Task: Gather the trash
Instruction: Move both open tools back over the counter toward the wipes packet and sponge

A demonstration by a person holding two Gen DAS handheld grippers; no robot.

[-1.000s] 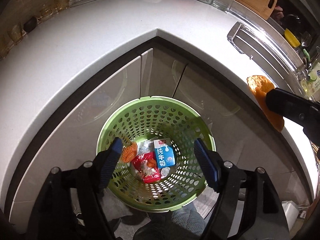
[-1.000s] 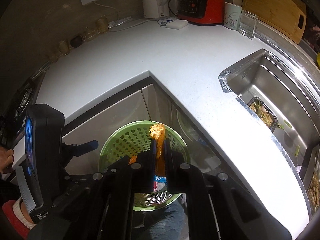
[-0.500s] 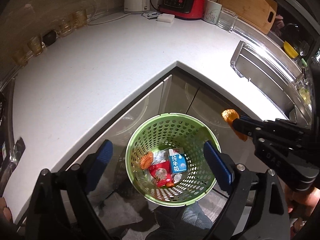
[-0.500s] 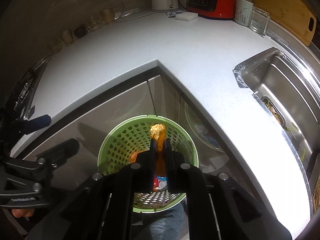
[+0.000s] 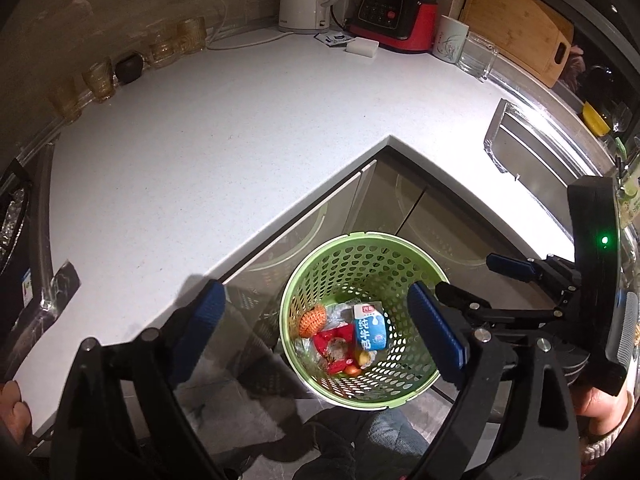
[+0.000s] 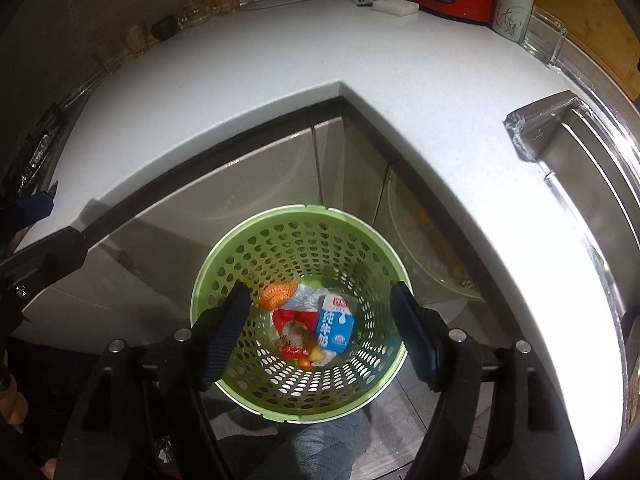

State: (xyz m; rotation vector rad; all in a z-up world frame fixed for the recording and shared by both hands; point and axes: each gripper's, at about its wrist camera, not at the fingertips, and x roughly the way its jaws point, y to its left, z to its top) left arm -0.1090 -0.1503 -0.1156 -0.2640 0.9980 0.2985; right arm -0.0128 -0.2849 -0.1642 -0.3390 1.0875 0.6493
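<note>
Corner kitchen table [image 5: 224, 152], bare in the middle, with the green bin [image 6: 298, 410] on the floor below it.
Right gripper [image 6: 320, 332] hangs directly over the bin; its jaws have just been opening, nothing between them. Left gripper [image 5: 316, 328], wide and empty, sits beside it. Trash [image 6: 316, 324], a milk carton, orange peel and red wrapper, lies in the bin's bottom.

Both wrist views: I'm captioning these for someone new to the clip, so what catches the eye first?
The green basket on the floor below the counter corner stands out, with a blue-and-white milk carton, a red wrapper and an orange net inside. The right claw hangs open above it, its jaws just opened and empty. A red appliance glows at the counter's back.
</note>
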